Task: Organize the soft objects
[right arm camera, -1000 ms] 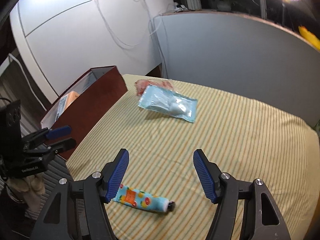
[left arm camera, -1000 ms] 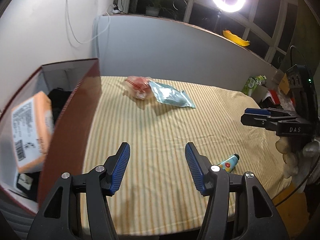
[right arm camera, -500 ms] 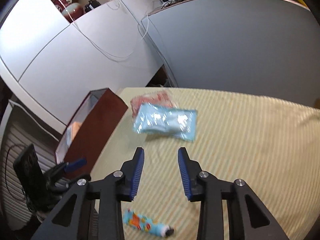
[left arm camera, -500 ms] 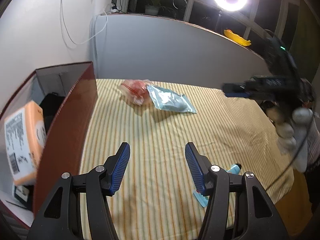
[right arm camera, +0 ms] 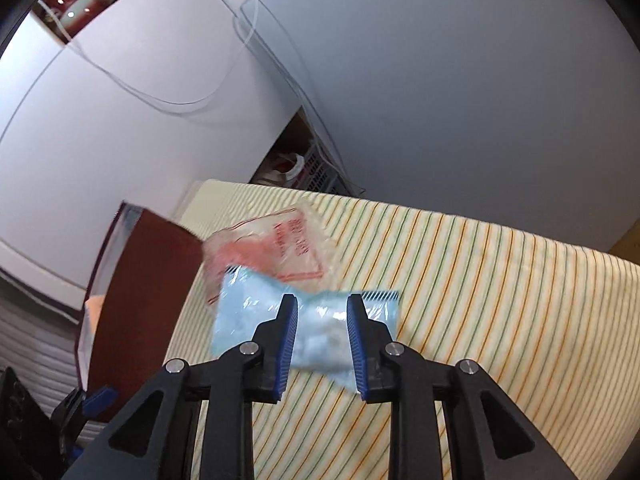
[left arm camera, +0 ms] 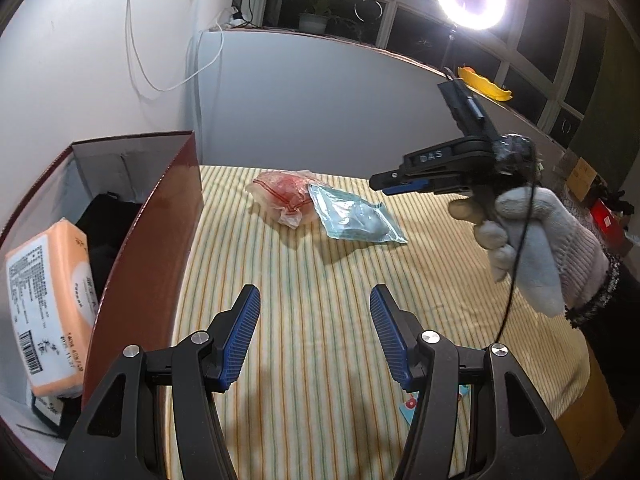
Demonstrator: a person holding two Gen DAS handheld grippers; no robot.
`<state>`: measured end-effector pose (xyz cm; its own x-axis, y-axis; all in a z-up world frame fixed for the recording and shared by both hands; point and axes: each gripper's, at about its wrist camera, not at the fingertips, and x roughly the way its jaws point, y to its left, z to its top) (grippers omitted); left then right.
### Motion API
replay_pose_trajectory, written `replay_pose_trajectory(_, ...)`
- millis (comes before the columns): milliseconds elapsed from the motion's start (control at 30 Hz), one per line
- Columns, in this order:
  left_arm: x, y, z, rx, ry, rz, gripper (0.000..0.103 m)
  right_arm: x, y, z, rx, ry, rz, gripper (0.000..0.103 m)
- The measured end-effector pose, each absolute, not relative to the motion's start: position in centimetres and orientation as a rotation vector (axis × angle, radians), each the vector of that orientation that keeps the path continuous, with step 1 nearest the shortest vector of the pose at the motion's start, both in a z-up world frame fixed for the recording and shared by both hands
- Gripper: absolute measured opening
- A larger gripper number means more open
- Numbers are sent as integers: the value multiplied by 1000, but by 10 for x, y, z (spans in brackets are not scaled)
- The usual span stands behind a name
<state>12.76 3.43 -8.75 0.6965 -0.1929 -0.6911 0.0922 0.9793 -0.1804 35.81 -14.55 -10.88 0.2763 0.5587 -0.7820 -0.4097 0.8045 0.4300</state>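
Left claw (left arm camera: 316,300): jaws wide apart, empty, hovering low over the striped tabletop (left arm camera: 320,360).
Tube (left arm camera: 412,404): just under the left claw's right finger, mostly hidden; only a patterned corner visible.
Box (left arm camera: 160,240): immediately left of the left claw, open at the top; orange tissue pack (left arm camera: 48,312) and dark items already inside.
Right claw (right arm camera: 322,304): held by a gloved hand (left arm camera: 528,240), ahead and to the right of the left claw, raised off the tabletop; jaws just been closing, now down to a slim gap, nothing pinched between the pads.
Blue packet (right arm camera: 248,312): lying flat beyond and below the right claw's tips, lined up with the gap in the wrist view, apparently not yet touched.
Red packet (right arm camera: 276,248): just past the blue packet, tucked partly under its far edge.
Step in hand: probably the approach to the blue packet, 1 of 3 loose items outside the box.
Next move: likely reopening the jaws wide enough for the puffy middle, lowering onto the packet, clamping gently, then carrying left to the box.
Care needed: slippery film, easy to nudge aside; red packet touching it, likely to drag along.
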Motion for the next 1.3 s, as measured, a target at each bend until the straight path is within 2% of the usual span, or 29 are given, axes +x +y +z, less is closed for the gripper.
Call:
replay_pose_trajectory(400, 132, 43, -90, -146, 788, -166, 57, 397, -111, -135, 22, 1184, 594, 23)
replay_pose_trajectory(933, 126, 55, -91, -156, 788, -157, 57, 356, -101, -141, -215, 1208, 674, 23)
replay_pose_trajectory(1300, 114, 66, -81, -187, 768, -132, 57, 313, -160, -106, -26, 1108, 720, 25)
